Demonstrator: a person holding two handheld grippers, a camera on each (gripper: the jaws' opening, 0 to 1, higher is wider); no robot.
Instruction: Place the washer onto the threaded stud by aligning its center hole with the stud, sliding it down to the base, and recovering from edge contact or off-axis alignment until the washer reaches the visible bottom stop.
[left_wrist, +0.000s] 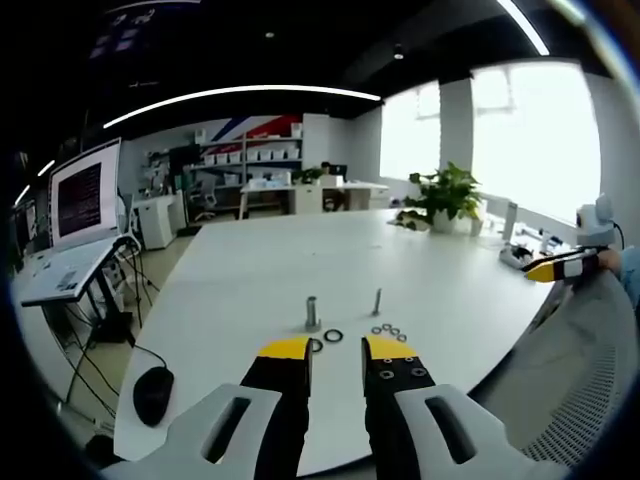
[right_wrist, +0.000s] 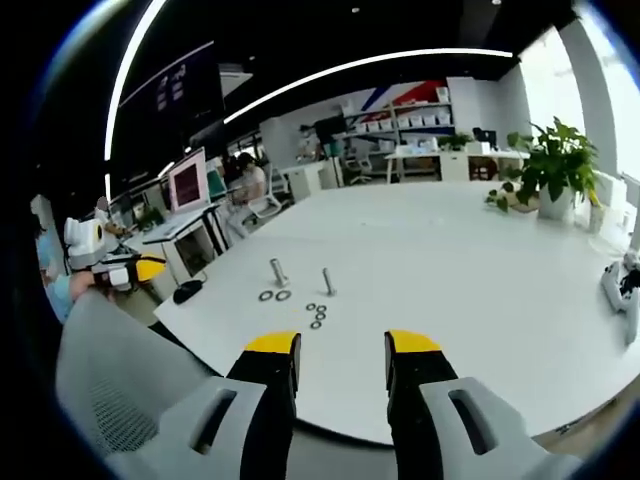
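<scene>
**Both claws empty, washers lying loose beside the studs**

The left claw (left_wrist: 337, 348) was spread and held nothing; it hung low over the near edge of the white surface (left_wrist: 260, 260), close to the parts. The right claw (right_wrist: 342, 342) was also spread and empty, set back from the surface edge.

On the surface stood a thick stud (left_wrist: 312, 312) and a thinner threaded stud (left_wrist: 377, 301), both upright and near each other. Two larger washers (left_wrist: 333, 335) lay flat just in front of the thick stud, and a cluster of small washers (left_wrist: 390, 331) lay in front of the thin one. None was on a stud yet.

The washers looked thin, stiff, light and probably slick metal lying flat, so a pinch across the outer rim, leaving the hole free, seemed the likeliest hold; lifting one off the smooth top could be fiddly.

The left gripper view showed the parts closely, plus a black mouse (left_wrist: 153, 393) and the other claw at far right. The right gripper view showed the same parts from farther off, a grey mesh chair back (right_wrist: 120, 385), and people at desks beyond.
</scene>
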